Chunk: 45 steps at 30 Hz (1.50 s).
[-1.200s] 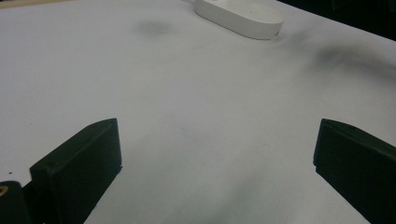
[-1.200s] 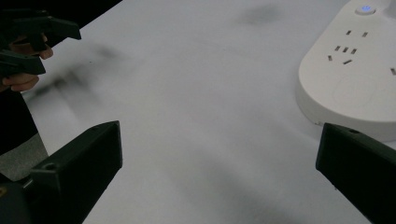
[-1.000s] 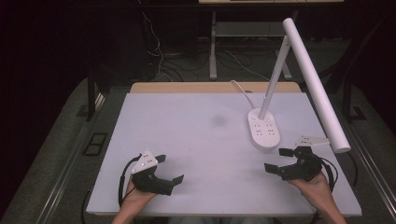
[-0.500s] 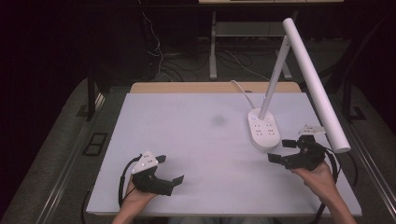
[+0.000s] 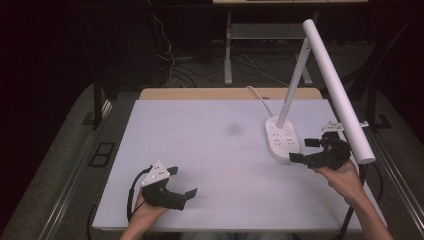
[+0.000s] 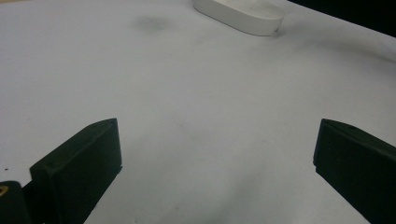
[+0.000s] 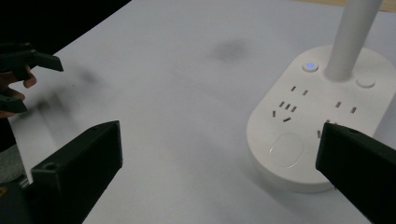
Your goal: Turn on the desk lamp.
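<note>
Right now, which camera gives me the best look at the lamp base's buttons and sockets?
The right gripper view: the lamp base sits close ahead, with its lit blue button, socket slots and oval pad sharp. The high view shows the whole base but small, its details faint. The left gripper view catches its side edge far off.
</note>
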Available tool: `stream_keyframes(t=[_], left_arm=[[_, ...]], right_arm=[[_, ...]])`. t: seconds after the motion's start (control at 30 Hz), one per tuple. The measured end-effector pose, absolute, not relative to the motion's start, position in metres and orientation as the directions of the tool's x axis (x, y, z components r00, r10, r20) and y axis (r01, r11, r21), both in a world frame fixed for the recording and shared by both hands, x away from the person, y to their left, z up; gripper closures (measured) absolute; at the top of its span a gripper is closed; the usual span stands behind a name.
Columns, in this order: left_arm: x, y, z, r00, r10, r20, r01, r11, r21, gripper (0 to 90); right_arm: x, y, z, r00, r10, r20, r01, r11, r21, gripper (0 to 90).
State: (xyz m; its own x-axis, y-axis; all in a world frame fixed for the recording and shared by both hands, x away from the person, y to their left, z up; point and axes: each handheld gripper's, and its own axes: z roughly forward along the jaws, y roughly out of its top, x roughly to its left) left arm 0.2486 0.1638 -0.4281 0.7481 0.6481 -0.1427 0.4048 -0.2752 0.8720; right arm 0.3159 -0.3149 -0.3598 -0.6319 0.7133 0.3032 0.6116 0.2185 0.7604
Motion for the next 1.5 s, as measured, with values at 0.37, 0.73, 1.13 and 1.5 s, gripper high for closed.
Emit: stream_keyframes(t=[0.37,0.73,1.13,1.5], left_arm=[[0.249,0.164,-0.428,0.748,0.649,-0.142,0.406,-0.278,0.87,0.0],[0.249,0.165,-0.428,0.746,0.65,-0.144,0.406,-0.272,0.873,0.0],[0.249,0.165,-0.428,0.746,0.65,-0.143,0.406,-0.274,0.872,0.0],[0.249,0.165,-0.428,0.745,0.651,-0.145,0.408,-0.273,0.871,0.0]], right_arm=[[0.332,-0.319,-0.356,-0.623,0.72,0.305,0.616,0.212,0.759,0.2],[0.358,-0.326,-0.357,-0.606,0.731,0.314,0.635,0.206,0.745,0.2],[0.379,-0.331,-0.36,-0.589,0.739,0.326,0.655,0.201,0.728,0.2],[0.399,-0.338,-0.37,-0.566,0.755,0.331,0.677,0.196,0.71,5.2]])
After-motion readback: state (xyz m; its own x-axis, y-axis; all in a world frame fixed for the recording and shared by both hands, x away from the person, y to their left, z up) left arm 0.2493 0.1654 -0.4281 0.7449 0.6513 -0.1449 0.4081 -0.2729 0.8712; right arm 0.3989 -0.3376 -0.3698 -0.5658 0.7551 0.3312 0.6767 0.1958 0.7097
